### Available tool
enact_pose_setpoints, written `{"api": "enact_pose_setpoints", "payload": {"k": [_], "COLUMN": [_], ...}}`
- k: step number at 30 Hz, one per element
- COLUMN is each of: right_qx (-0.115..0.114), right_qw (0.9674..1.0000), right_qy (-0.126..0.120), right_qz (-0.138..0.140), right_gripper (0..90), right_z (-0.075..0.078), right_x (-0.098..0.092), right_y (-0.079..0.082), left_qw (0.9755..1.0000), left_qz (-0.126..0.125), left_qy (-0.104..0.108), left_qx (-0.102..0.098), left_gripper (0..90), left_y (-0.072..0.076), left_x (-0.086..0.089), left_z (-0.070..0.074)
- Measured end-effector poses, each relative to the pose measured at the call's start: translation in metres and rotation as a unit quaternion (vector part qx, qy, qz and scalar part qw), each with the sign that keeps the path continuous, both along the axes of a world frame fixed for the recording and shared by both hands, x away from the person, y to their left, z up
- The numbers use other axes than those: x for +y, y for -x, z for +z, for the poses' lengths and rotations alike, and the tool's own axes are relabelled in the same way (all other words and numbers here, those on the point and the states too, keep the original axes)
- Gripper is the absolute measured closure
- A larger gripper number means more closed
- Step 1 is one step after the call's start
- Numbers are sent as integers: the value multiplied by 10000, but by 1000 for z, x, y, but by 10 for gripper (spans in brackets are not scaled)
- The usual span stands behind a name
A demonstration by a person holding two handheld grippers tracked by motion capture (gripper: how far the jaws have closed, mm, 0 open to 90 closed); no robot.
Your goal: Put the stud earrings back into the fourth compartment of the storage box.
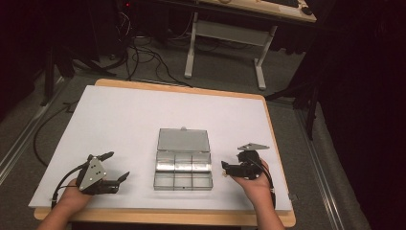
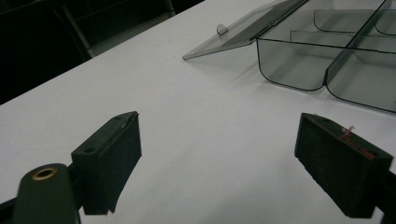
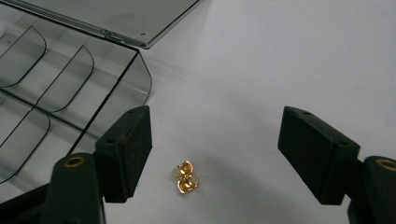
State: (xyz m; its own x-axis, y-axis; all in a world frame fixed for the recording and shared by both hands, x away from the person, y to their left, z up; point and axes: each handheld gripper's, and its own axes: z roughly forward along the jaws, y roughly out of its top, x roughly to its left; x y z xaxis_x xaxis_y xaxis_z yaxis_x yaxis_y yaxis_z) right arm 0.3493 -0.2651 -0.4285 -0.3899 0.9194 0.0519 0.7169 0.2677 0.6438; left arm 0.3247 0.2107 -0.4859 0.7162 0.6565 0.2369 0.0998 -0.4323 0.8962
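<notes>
A clear plastic compartment box (image 1: 183, 171) lies at the table's middle front, its lid (image 1: 183, 140) folded flat behind it; its compartments look empty. My left gripper (image 1: 118, 165) rests open on the white table, left of the box, with nothing between its jaws (image 2: 219, 140); the box (image 2: 327, 60) and lid (image 2: 243, 30) lie ahead to its right. My right gripper (image 1: 224, 170) sits just right of the box, pointing at it. It stands open (image 3: 215, 140), and a small gold metal piece (image 3: 186, 177) lies on the table between its jaws, nearer the left one. The box wall (image 3: 135, 79) is close by.
The white table top (image 1: 119, 120) has a wooden rim, with broad bare space behind and beside the box. Beyond it on the floor are cables (image 1: 143, 57) and another table's white legs (image 1: 191, 48). A person's hands hold both grippers at the front edge.
</notes>
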Motion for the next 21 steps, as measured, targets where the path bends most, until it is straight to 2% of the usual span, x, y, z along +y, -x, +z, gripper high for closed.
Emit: {"api": "enact_pose_setpoints", "payload": {"k": [8,11,13,21], "right_qx": [128,219,296,492], "right_qw": [9997,9994,9993,9984], "right_qy": [188,235,211,272], "right_qz": [84,95,117,84], "right_gripper": [329,330,340,362], "right_z": [13,14,15,13], "right_x": [6,7,7,1], "right_y": [-1,-2,-2,-1], "left_qw": [9999,9997,9994,9989], "left_qz": [31,-1,32,79], "left_qy": [128,213,327,448], "left_qx": [-20,-121,-98,-75], "left_gripper": [150,149,149,150], "left_y": [1,3,2,2], "left_x": [2,4,6,9], "left_z": [0,0,0,0]}}
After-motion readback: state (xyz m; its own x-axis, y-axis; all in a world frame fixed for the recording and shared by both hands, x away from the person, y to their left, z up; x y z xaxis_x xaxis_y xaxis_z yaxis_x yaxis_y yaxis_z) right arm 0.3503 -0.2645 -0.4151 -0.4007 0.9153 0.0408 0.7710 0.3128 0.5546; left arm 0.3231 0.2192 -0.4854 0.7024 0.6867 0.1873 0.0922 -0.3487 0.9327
